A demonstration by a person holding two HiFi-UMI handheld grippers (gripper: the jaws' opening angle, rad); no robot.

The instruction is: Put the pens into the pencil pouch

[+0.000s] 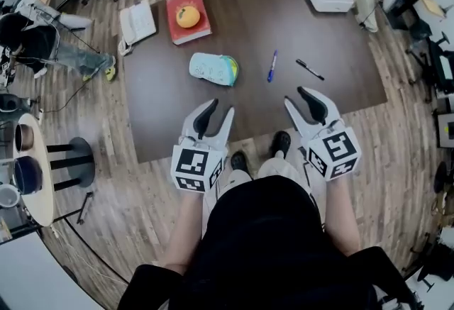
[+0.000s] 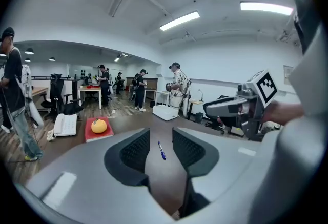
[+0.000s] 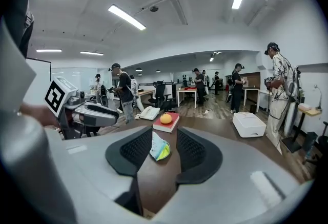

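You've got left gripper (image 1: 220, 110) and right gripper (image 1: 298, 97) jaws wide open (both empty); clip the blue pen (image 1: 272, 65) ahead and it'll likely roll.

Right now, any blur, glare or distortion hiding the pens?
Head view: evenly lit, sharp; blue pen and black pen clear, table edges bowed by fisheye. Left gripper view: heavy fisheye, blue pen small but crisp. Right gripper view: pencil pouch sharp, no pen visible.

The person wears a black top (image 1: 273, 245); the white left gripper (image 1: 220, 108) and right gripper (image 1: 296, 96) have black-padded jaws.
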